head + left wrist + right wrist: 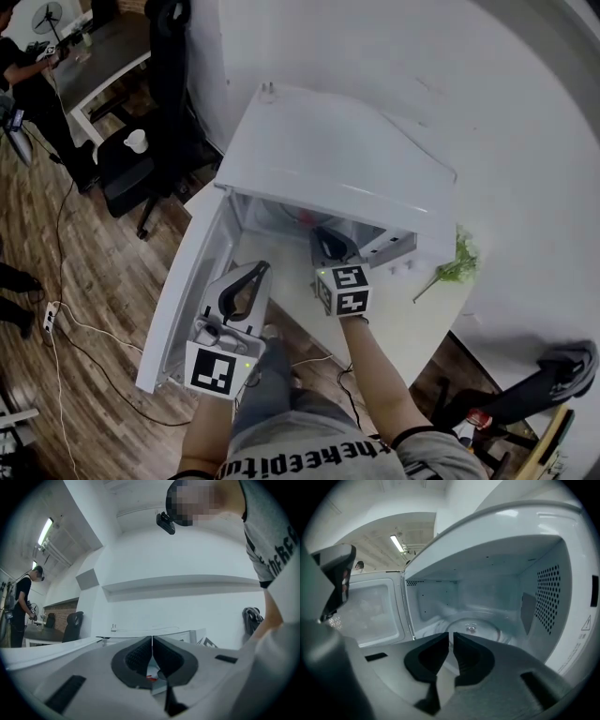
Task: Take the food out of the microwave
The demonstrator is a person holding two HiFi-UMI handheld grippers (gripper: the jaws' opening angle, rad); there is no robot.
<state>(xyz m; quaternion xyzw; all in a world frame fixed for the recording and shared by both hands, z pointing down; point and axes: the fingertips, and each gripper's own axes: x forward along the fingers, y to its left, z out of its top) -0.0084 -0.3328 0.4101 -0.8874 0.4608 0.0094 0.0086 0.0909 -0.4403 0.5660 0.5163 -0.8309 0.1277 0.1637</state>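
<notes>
**Microwave door wide open, both grippers at the cavity**

Head view: a boxy white microwave [337, 150] stands on a white table [422, 323], its flat door [183, 300] swung wide. The left gripper [258, 269] sits beside the door, and the right gripper [326, 234] is at the cavity mouth. Each carries a cube of black-and-white square markers. A small reddish spot [305, 221] shows deep inside. I cannot tell whether it is the food. Black lettering on the grey shirt is cut off.

Left gripper view: the left gripper [152, 640] has ribbed dark pads that meet tip to tip on nothing.

Right gripper view: the right gripper [451, 637] has smooth dark jaws a narrow slit apart, with nothing between them. They face a round glass turntable [480, 626] and a perforated side wall [546, 592]. The print on a triangle warning label [585, 624] is unreadable.
</notes>
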